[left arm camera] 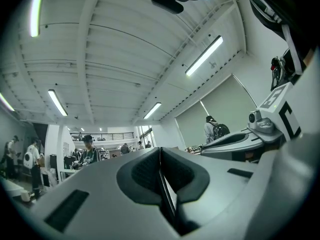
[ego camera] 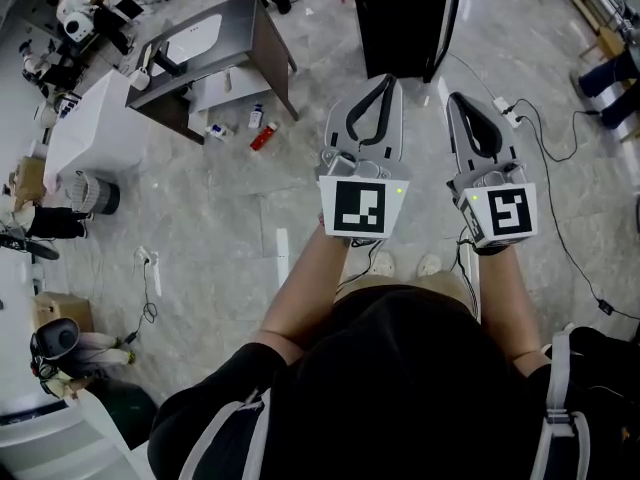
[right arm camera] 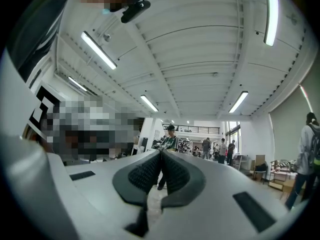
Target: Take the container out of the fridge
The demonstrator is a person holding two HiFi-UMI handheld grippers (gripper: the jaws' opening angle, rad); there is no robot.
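Not started: both jaws shut, empty

Closed on nothing, over the floor [ego camera: 230, 228]: left hand-held gripper [ego camera: 386, 80], right hand-held gripper [ego camera: 455, 100]. No container in view; black cabinet [ego camera: 405, 23] ahead may be the fridge. Weight, stiffness, grip spot: can't judge yet.

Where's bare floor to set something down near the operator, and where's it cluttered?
Bare floor left of the left gripper, bordered by the dark desk above and a power strip lower left. Crowded: bottles at the desk's foot; cables cross the floor right of the right gripper.
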